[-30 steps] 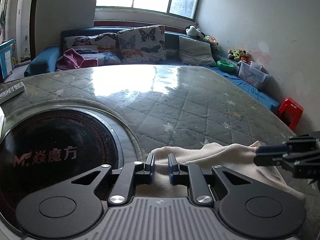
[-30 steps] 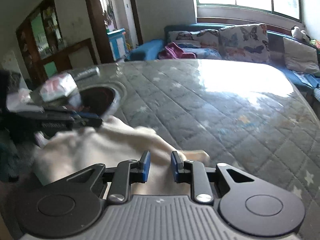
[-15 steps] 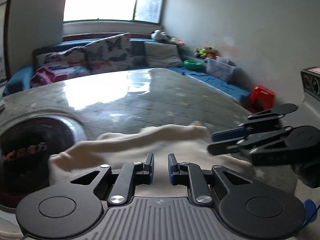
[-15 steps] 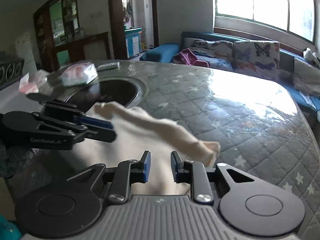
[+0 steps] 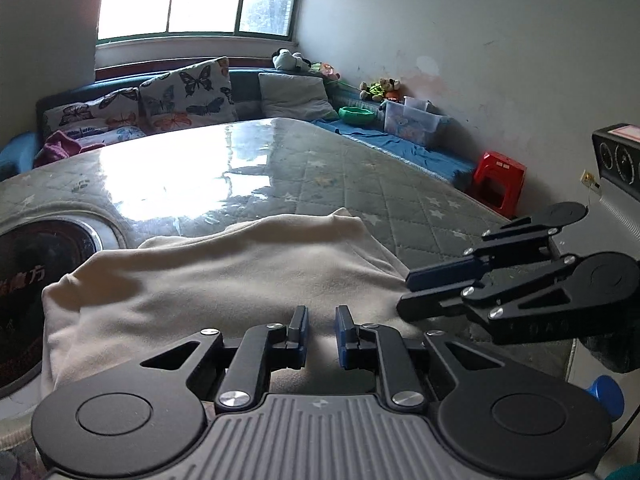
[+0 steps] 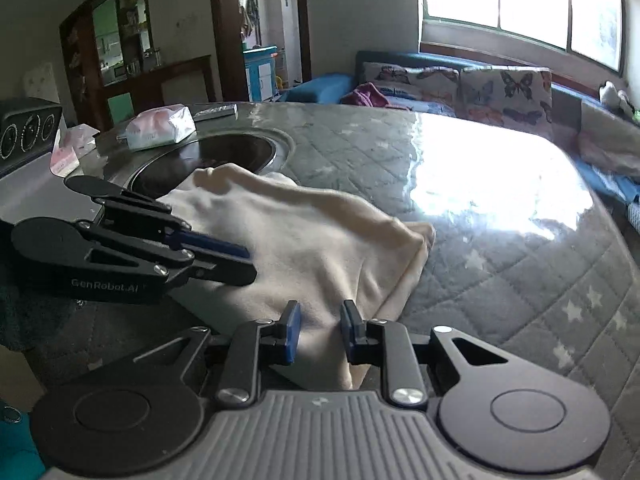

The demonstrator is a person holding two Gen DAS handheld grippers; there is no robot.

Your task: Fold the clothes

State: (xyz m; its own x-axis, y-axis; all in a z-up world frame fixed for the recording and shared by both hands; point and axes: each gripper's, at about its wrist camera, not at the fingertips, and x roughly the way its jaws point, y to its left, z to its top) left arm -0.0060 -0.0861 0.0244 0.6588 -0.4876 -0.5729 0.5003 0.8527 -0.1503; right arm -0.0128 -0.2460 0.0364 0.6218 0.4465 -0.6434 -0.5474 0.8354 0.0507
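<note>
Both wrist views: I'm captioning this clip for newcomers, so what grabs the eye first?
A cream garment lies bunched on the near edge of the quilted grey table, with the left tool and right tool at its near hem. Bright window glare washes the tabletop behind it.

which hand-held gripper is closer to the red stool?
Right. The right hand-held gripper is on the red stool side of the cloth; the left hand-held gripper is farther.
</note>
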